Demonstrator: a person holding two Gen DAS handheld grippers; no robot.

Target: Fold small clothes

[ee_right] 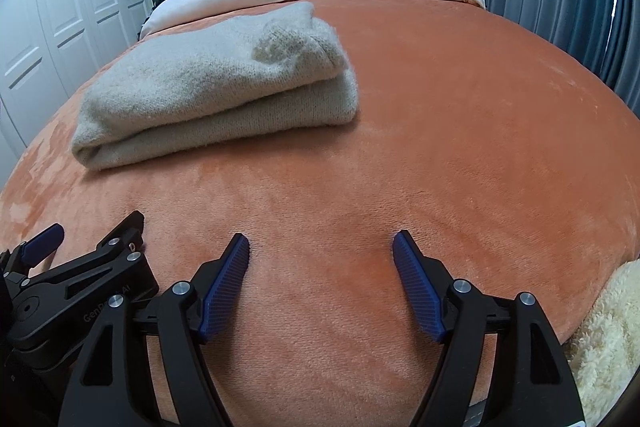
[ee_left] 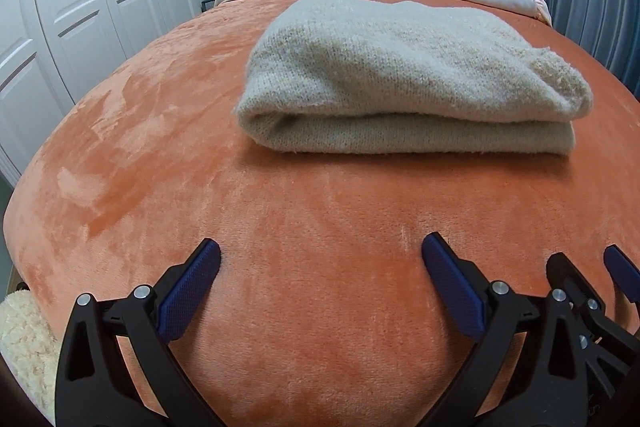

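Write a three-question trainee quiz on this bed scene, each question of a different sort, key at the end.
1. True or false: the beige knit sweater lies folded on the orange blanket.
2. What does the left gripper hold? A) the sweater B) nothing C) a pillow
3. Fill in: the jaws of the right gripper stand ____.

Key: 1 true; 2 B; 3 open, with only blanket between them.

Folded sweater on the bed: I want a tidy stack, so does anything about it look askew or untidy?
Mostly neat. The beige sweater lies folded on the orange blanket, but one bunched corner humps up at its right end, so the top isn't flat.
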